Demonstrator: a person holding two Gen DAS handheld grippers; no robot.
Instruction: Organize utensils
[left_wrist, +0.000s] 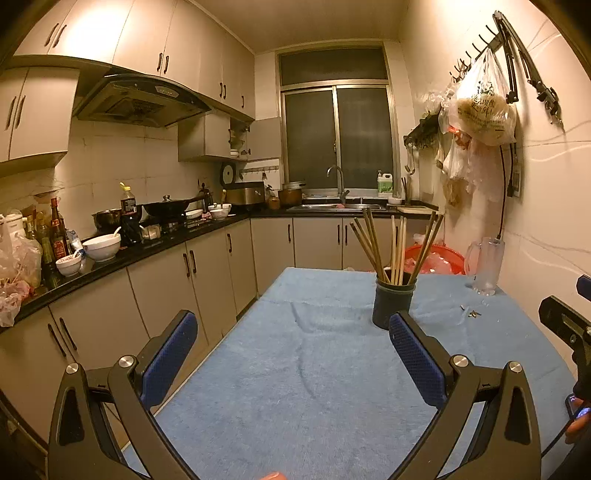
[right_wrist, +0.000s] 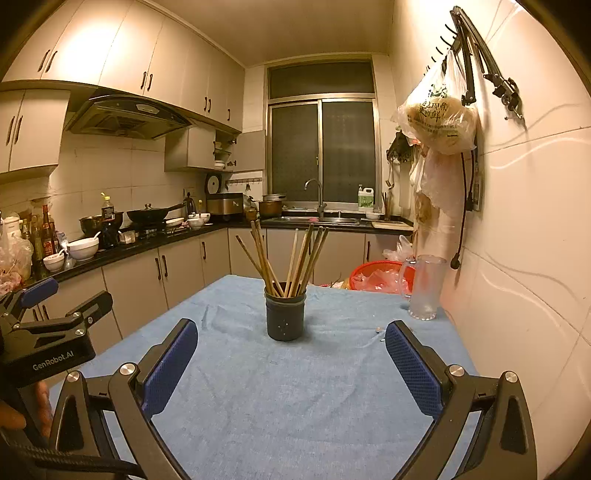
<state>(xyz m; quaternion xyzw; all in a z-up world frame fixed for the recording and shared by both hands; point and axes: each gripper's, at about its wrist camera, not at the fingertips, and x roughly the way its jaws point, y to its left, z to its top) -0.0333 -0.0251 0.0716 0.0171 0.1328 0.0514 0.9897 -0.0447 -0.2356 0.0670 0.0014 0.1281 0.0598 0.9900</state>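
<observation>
Two claws spread empty, chopsticks (right_wrist: 286, 258) upright in dark cup (right_wrist: 285, 317)

Both fisheye views are taken low over the blue-clothed table (left_wrist: 295, 387), faced toward the window (left_wrist: 336, 136). The left view is set further left, the right view nearer the wall. The chopstick holder (right_wrist: 285, 314) is shared, at middle distance.

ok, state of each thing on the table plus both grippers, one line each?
left gripper: open, empty, above the cloth
right gripper: open, empty, facing the holder
dark holder: upright on the blue cloth
chopsticks: standing in the holder, fanned out
clear pitcher: upright, looks empty, by the wall
red basket: behind the table, holds plastic bags
</observation>
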